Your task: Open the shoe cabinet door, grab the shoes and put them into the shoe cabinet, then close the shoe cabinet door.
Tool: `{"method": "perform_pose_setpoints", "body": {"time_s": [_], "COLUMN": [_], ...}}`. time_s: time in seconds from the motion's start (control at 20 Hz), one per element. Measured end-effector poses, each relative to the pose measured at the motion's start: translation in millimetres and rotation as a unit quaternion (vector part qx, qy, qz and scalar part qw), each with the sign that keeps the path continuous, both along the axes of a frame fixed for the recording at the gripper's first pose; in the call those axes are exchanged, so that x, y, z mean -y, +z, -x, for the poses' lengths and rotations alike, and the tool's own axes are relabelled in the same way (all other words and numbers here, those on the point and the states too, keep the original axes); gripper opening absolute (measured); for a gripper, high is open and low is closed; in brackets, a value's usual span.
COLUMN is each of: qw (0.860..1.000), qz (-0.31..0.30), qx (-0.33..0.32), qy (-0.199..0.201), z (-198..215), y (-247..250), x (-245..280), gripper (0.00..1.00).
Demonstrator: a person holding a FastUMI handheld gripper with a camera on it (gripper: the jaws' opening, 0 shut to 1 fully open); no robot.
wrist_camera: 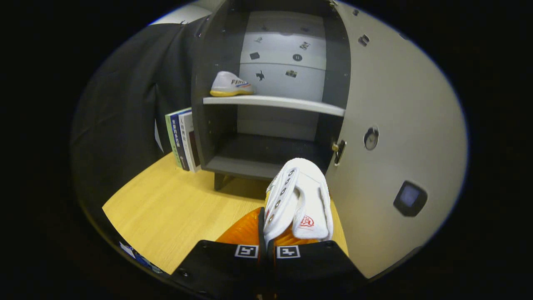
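Observation:
My gripper [266, 233] is shut on a white shoe [302, 196], pinching its side wall between the two fingers. The shoe hangs above the wooden table, toe pointing toward the shoe cabinet [270, 104]. The cabinet stands just ahead with its door [395, 137] swung wide to the right. Another white shoe with a yellow sole [230, 84] rests on the left end of the upper shelf [291, 103]. The lower compartment [266, 150] beyond the held shoe is dark and holds nothing I can see.
Several books [182, 139] stand upright against the cabinet's left side. The light wooden table [175, 212] stretches left of my fingers. A black cloth wall [129, 104] hangs behind. The open door runs close along the right of the held shoe.

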State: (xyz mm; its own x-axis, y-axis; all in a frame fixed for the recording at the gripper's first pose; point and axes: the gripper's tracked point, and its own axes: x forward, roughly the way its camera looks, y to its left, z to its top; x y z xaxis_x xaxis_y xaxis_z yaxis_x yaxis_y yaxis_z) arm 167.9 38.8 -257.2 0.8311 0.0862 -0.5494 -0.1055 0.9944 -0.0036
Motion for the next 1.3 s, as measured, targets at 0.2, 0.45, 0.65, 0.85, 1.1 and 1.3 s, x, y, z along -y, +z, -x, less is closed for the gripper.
{"method": "perform_pose_setpoints", "body": {"time_s": [0.2,0.45,0.65,0.85,1.1,1.3], "qw": [0.999,0.996,0.993,0.99,0.987,0.99], "qz": [0.026,0.007,0.011,0.005,0.019,0.023], "qx": [0.037,0.088,0.112,0.132,0.148,0.132], "qy": [0.0,-0.023,-0.035,-0.043,-0.053,-0.051], "z": [-32.0,-81.8,-127.7,-172.9,-225.3,-269.8], "y": [56.9,130.5,168.2,202.1,217.8,202.1], "x": [0.3,6.8,12.5,16.2,27.0,30.5], "gripper": [0.02,0.02,0.02,0.02,0.02,0.02]}}
